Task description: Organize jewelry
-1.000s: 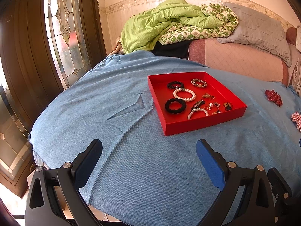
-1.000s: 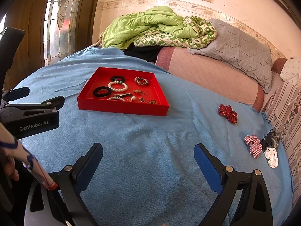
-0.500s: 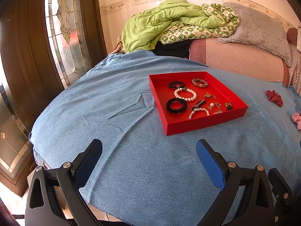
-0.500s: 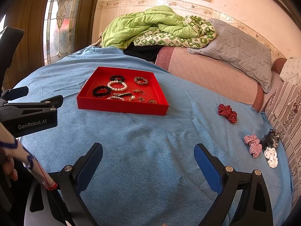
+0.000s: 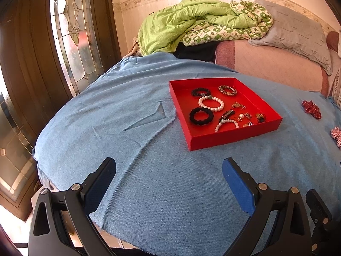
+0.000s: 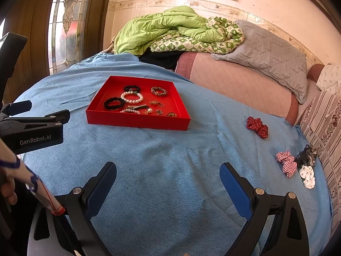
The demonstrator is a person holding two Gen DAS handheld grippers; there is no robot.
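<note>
Blue bedspread (image 5: pixel 149 192). Both grippers, left (image 5: pixel 169 173) and right (image 6: pixel 168 176), jaws wide, empty. Tray (image 6: pixel 136 120) far ahead; scrunchies (image 6: pixel 256 127) right.

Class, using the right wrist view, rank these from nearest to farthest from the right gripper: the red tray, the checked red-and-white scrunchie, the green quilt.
1. Checked scrunchie, on the blue cloth, to the right of the right gripper.
2. Red tray, ahead and to the left on the cloth.
3. Green quilt, heaped at the far end by the wall.
</note>
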